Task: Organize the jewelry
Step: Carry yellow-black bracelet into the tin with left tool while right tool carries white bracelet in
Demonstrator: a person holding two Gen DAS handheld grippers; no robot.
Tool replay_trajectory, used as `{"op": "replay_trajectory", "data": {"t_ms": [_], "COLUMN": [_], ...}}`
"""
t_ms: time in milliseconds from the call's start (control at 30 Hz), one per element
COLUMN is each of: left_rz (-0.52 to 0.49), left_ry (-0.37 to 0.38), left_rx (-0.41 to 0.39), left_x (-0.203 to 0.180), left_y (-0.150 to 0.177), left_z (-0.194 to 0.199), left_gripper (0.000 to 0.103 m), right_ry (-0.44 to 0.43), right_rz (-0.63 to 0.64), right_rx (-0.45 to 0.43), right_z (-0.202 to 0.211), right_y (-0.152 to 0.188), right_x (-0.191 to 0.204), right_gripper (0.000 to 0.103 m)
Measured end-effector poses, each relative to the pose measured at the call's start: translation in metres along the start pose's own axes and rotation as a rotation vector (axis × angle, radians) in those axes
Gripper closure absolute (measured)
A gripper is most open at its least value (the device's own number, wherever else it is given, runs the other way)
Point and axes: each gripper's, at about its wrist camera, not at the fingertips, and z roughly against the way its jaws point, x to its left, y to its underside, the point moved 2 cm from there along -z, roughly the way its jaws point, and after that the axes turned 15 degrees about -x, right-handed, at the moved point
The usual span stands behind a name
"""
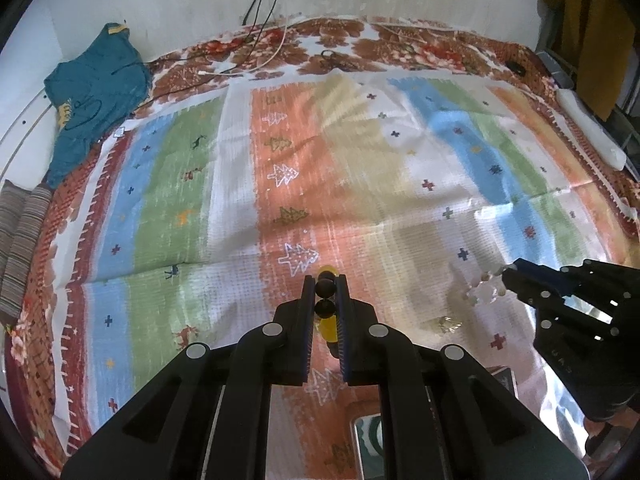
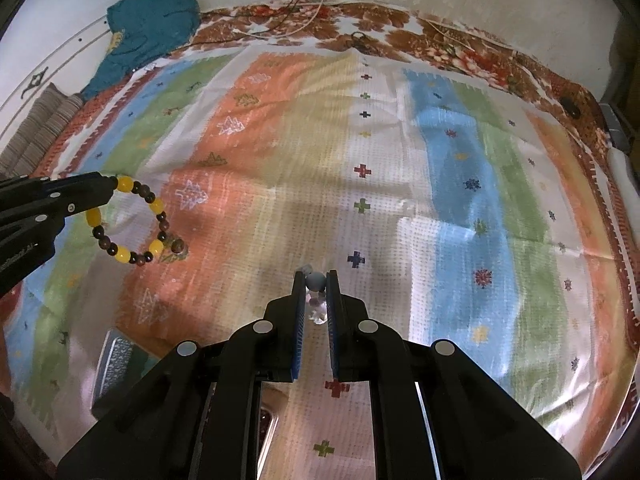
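My left gripper (image 1: 325,286) is shut on a yellow and dark brown bead bracelet (image 1: 325,304), held above the striped cloth. In the right wrist view the bracelet (image 2: 136,220) hangs as a loop from the left gripper (image 2: 110,190) at the left. My right gripper (image 2: 316,280) is shut on a clear and pale grey bead bracelet (image 2: 316,298). In the left wrist view the right gripper (image 1: 505,276) sits at the right with the pale bracelet (image 1: 482,290) hanging from its tips.
A colourful striped cloth (image 1: 360,168) covers a floral bedsheet. A teal garment (image 1: 94,92) and cables (image 1: 260,20) lie at the back. A jewelry box edge (image 1: 368,436) shows below the left gripper, and a tray (image 2: 114,364) at lower left of the right view.
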Motion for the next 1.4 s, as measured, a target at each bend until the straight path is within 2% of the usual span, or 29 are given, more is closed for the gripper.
{"op": "replay_trajectory", "data": {"t_ms": [667, 1400], "left_rz": [-0.045, -0.039], "left_ry": [0.02, 0.053], "left_rx": [-0.058, -0.11], "left_x": [-0.019, -0.033], "left_y": [0.008, 0.022], "left_z": [0.048, 0.092], "left_gripper": [0.094, 0.094], "right_ry": [-0.04, -0.065], "right_rz": [0.016, 0.046], "right_rx": [-0.077, -0.141], "right_z": [0.049, 0.095], "right_y": [0.003, 0.015], "right_x": [0.018, 0.032], "right_gripper": [0.092, 0.092]}}
